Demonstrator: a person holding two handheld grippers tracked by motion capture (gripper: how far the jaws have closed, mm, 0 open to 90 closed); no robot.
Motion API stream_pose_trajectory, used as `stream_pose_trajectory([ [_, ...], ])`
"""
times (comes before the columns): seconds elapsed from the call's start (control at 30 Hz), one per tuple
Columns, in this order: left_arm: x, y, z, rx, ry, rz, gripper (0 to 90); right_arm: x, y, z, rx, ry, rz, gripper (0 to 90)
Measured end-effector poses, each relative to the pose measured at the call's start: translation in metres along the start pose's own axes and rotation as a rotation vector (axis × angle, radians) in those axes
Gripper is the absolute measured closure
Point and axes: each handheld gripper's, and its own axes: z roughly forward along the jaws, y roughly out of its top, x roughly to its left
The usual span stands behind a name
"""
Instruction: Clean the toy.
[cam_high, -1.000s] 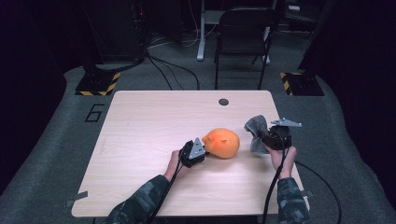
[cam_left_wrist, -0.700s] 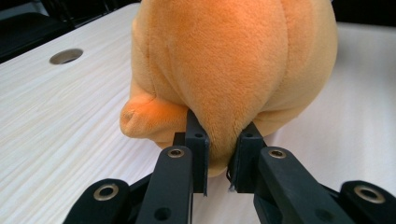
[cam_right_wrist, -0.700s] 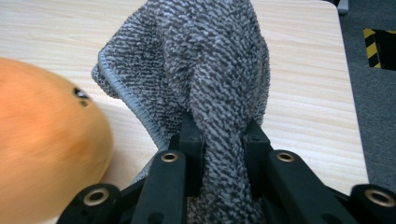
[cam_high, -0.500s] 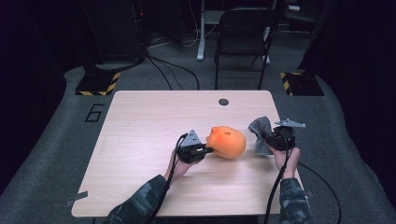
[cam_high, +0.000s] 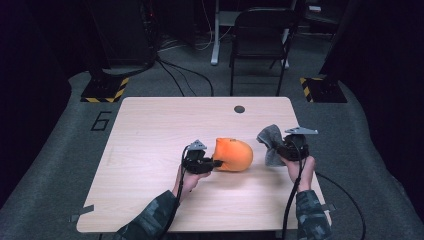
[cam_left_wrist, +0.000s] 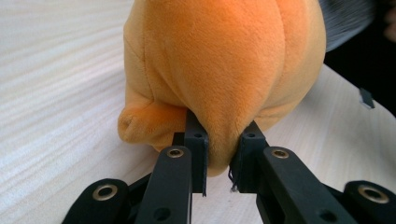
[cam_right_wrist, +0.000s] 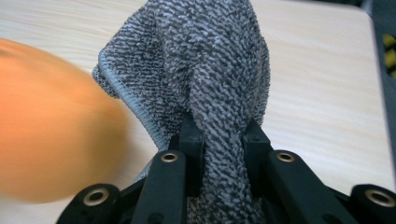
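An orange plush toy lies near the middle of the wooden table. My left gripper is shut on the toy's near left end; in the left gripper view its jaws pinch a fold of the orange plush toy. To the right, my right gripper is shut on a grey terry cloth and holds it bunched up just above the table. In the right gripper view the cloth rises from between the jaws, and the toy is a blurred orange mass at the left.
A small dark round hole sits near the table's far edge. A black folding chair stands behind the table, with cables on the floor. Yellow-black striped blocks lie on the floor at both far corners.
The toy has turned in my left gripper's hold and shifted a little toward the table's middle, my left hand rising slightly. My right gripper with the cloth has edged slightly away from the toy.
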Motion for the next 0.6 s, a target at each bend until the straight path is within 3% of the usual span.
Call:
stream_pose_trajectory([
  [0.23,0.000,-0.002,0.001,-0.004,-0.001,-0.013,78.5,0.079,0.028,-0.015,-0.042,0.145,-0.157,75.6],
  [0.27,0.000,-0.002,0.001,-0.002,-0.001,0.001,78.4,0.091,0.029,-0.014,-0.041,0.152,-0.181,75.6],
  [0.33,-0.003,-0.003,0.002,-0.005,-0.002,-0.010,78.4,0.109,0.028,-0.006,-0.026,0.153,-0.248,75.2],
  [0.37,-0.003,-0.003,0.002,0.005,0.002,0.008,78.4,0.117,0.026,-0.001,-0.018,0.130,-0.261,75.2],
  [0.43,-0.003,-0.005,0.004,0.012,0.004,0.008,78.5,0.122,0.021,0.010,-0.004,0.093,-0.297,75.4],
  [0.5,-0.001,-0.005,0.005,0.011,0.000,0.020,78.4,0.119,0.017,0.016,0.003,0.064,-0.321,75.5],
  [0.6,-0.004,-0.005,0.006,0.014,-0.001,0.018,78.4,0.107,0.016,0.017,0.009,0.060,-0.281,75.5],
])
